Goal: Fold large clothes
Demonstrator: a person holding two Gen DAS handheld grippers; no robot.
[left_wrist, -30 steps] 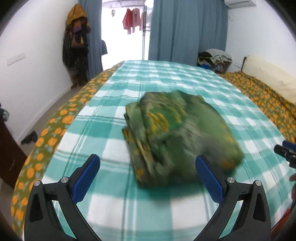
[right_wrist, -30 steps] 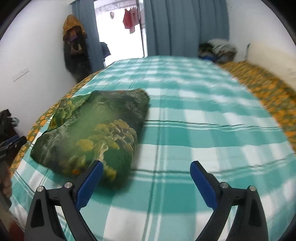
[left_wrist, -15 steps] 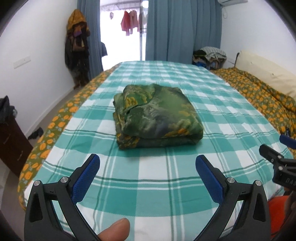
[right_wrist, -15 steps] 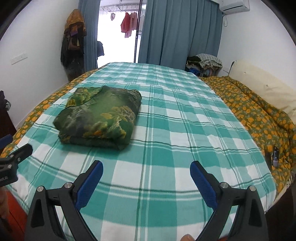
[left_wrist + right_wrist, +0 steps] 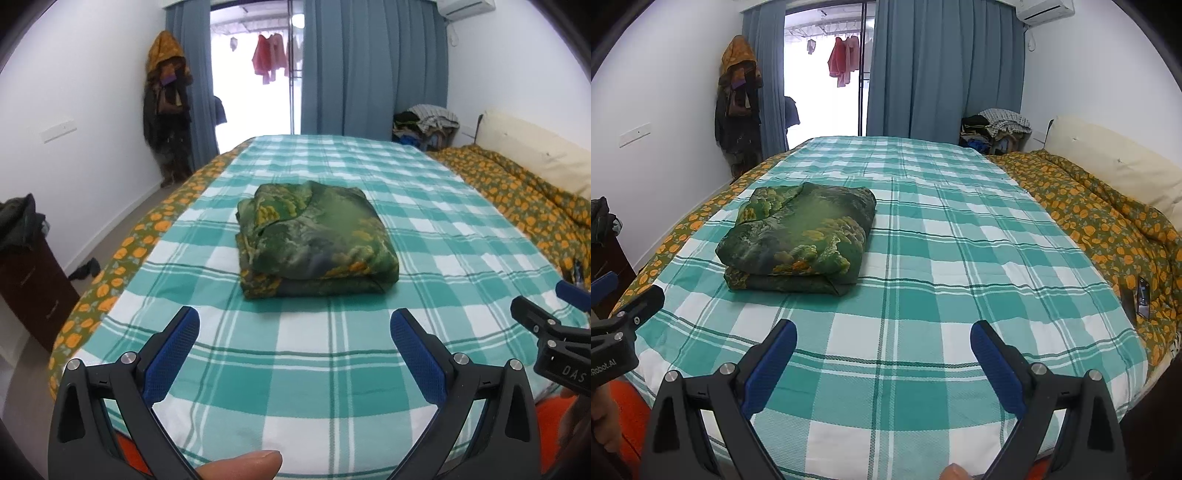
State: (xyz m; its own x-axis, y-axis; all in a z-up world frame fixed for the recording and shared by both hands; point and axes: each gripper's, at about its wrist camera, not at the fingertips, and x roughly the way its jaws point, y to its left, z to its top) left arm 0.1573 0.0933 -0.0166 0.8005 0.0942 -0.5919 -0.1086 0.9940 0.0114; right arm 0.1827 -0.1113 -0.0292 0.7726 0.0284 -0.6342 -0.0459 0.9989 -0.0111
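Note:
A green garment with yellow print [image 5: 314, 240] lies folded into a thick square bundle on the teal-and-white checked bedspread [image 5: 332, 369]. In the right wrist view the same bundle [image 5: 801, 240] sits left of centre. My left gripper [image 5: 293, 332] is open above the bed's near edge, well short of the bundle, nothing between its blue pads. My right gripper [image 5: 882, 345] is also open and empty, to the right of the bundle and nearer than it. The right gripper's tips [image 5: 546, 314] show at the left view's right edge.
An orange-flowered quilt [image 5: 1100, 229] and a cream pillow [image 5: 1115, 166] lie along the bed's right side. A dark wooden cabinet [image 5: 29, 291] stands at the left. Clothes hang by the blue curtains [image 5: 373, 66]; a heap of laundry [image 5: 997, 125] sits in the far corner.
Both grippers have drawn back from the folded bundle toward the bed's near edge. The bundle now lies still and farther away in both views.

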